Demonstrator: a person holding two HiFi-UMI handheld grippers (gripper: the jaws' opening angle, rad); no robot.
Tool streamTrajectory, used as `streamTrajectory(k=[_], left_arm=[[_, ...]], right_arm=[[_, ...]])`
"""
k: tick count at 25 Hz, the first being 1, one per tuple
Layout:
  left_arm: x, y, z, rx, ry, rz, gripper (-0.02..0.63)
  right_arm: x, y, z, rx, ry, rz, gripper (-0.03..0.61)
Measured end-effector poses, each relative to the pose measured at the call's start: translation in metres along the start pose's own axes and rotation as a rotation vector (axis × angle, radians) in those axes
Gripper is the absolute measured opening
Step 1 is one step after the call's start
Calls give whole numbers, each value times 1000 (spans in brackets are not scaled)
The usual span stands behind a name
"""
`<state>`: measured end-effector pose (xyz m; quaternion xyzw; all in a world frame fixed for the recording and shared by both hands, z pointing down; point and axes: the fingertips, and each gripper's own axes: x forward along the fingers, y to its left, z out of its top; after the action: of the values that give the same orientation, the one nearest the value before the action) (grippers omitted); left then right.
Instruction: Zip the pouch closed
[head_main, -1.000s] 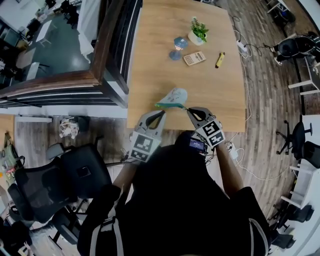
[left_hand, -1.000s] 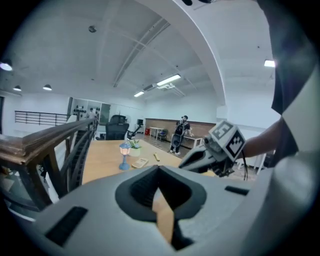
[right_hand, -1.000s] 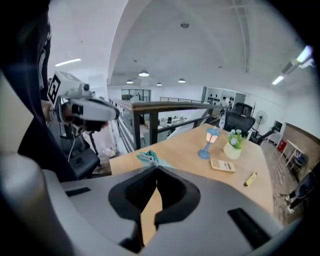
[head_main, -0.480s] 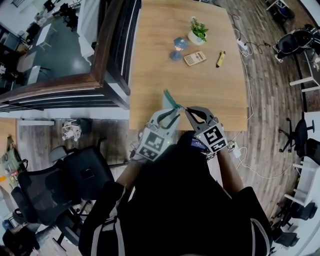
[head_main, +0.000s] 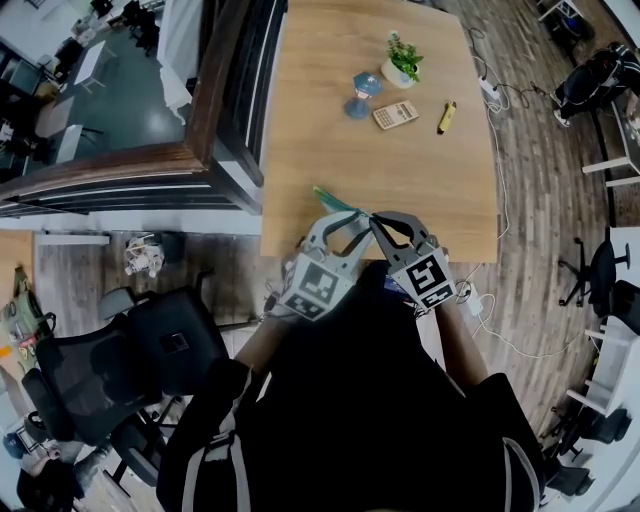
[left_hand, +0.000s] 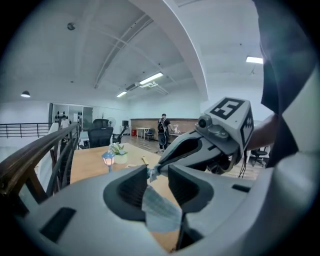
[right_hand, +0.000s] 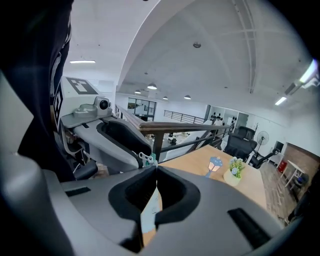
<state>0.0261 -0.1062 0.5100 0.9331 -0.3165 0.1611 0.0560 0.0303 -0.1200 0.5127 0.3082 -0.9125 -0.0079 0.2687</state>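
Teal-trimmed pouch (head_main: 335, 203) is hanging over surface (head_main: 330, 120) at 6 o'clock. Left gripper (head_main: 352, 217) and right gripper (head_main: 373, 218) fingers are both pinching it. Zip probably nearly closed, unconfirmed.

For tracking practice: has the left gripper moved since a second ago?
Yes. The left gripper shifted right along the near table edge, toward the right gripper.

- Near the table's (head_main: 300, 130) front edge: pouch (head_main: 331, 198), pinched between left gripper (head_main: 350, 217) and right gripper (head_main: 373, 219), side by side.
- At the far end, left to right: lantern (head_main: 361, 93), calculator (head_main: 395, 115), marker (head_main: 446, 117); plant (head_main: 401, 62) behind the calculator.
- Left of the table: railing (head_main: 215, 90).
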Motion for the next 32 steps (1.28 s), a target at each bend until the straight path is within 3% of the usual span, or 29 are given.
streamTrajectory(k=[4, 5, 6, 7, 18, 32], left_arm=[[-2, 7, 1, -7, -8, 33, 107], [-3, 10, 2, -3, -9, 55, 89], [-4, 14, 2, 5, -11, 80, 15], [-5, 16, 3, 14, -11, 100, 8], [-11, 21, 7, 7, -24, 120, 2], [-12, 36, 9, -82, -49, 152, 2]], right_arm=[[0, 2, 4, -1, -7, 4, 18], [0, 2, 5, 1, -10, 3, 18], [0, 2, 6, 5, -15, 2, 18], [0, 2, 7, 9, -20, -2, 18], [-3, 6, 17, 9, -47, -12, 18], [-9, 7, 12, 80, -64, 10, 18]])
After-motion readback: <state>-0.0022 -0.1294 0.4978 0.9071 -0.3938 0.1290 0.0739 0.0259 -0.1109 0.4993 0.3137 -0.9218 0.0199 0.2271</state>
